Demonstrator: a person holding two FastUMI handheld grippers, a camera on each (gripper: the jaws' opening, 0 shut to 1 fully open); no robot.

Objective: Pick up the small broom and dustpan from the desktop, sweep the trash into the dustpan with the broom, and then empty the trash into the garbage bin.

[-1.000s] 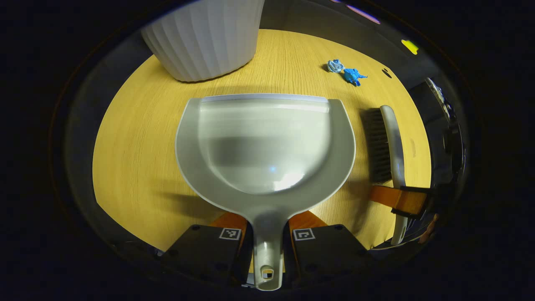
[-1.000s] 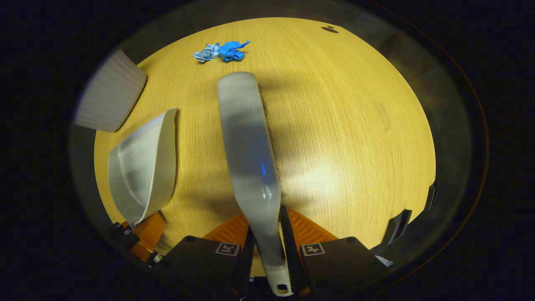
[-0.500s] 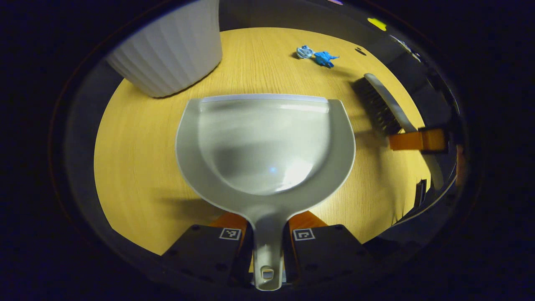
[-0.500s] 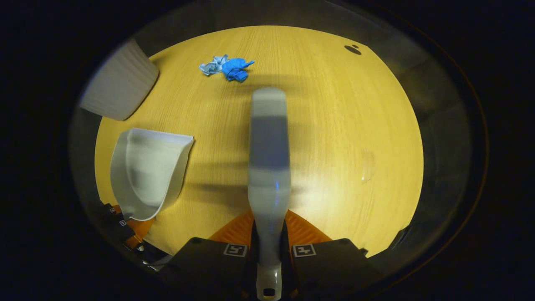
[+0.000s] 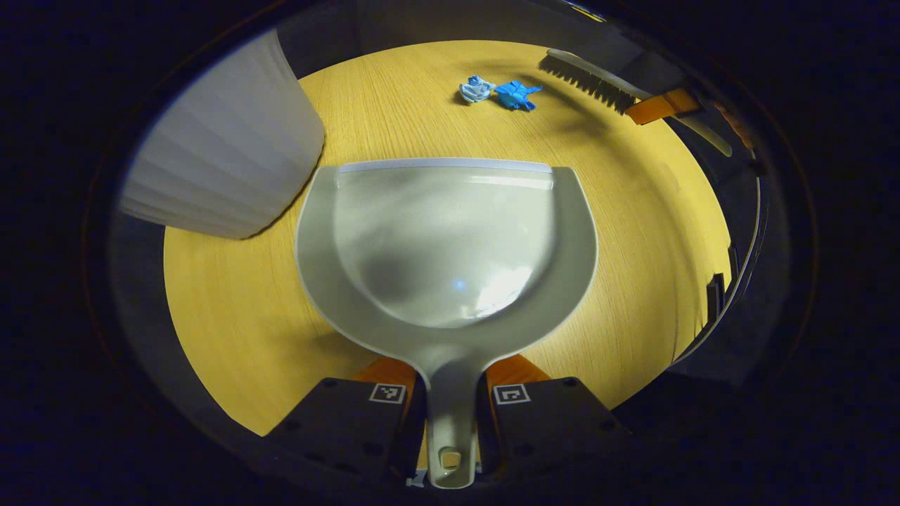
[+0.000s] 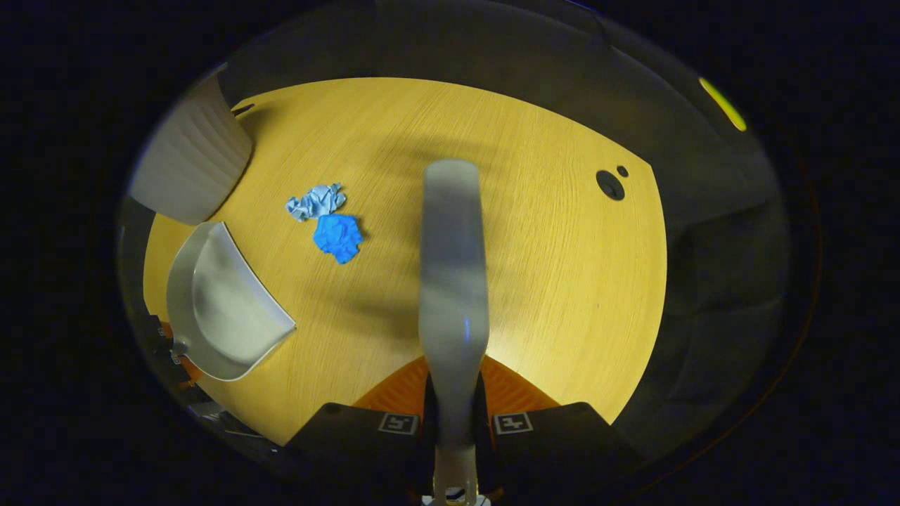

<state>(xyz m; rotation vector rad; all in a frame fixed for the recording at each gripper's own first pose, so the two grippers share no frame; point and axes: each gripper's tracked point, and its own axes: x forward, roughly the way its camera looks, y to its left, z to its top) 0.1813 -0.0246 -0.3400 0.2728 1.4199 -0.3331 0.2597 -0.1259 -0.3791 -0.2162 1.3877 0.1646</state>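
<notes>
In the left gripper view, the left gripper (image 5: pixel 450 414) at the bottom centre is clenched on the handle of the grey dustpan (image 5: pixel 446 246), both fingers pressing its narrow neck so the pan points forward along them. The pan's open lip faces the top of the frame, toward the two scraps of trash: a pale crumpled paper (image 5: pixel 477 88) and a blue crumpled paper (image 5: pixel 515 95) lying touching on the wooden desktop (image 5: pixel 232 302). That aim looks chosen to receive them. The white ribbed garbage bin (image 5: pixel 225 169) stands at upper left, just beside the pan's rim. The small broom (image 5: pixel 598 81) hangs at upper right, bristles down, beyond the scraps.

In the right gripper view, the right gripper (image 6: pixel 455 422) grasps the broom's handle (image 6: pixel 453 281), its back running up the centre. The blue scrap (image 6: pixel 338 237) and pale scrap (image 6: pixel 316 202) sit left of centre, between broom and dustpan (image 6: pixel 218 309) at lower left, so a leftward sweep would likely carry them in. The bin (image 6: pixel 190 161) is upper left.
</notes>
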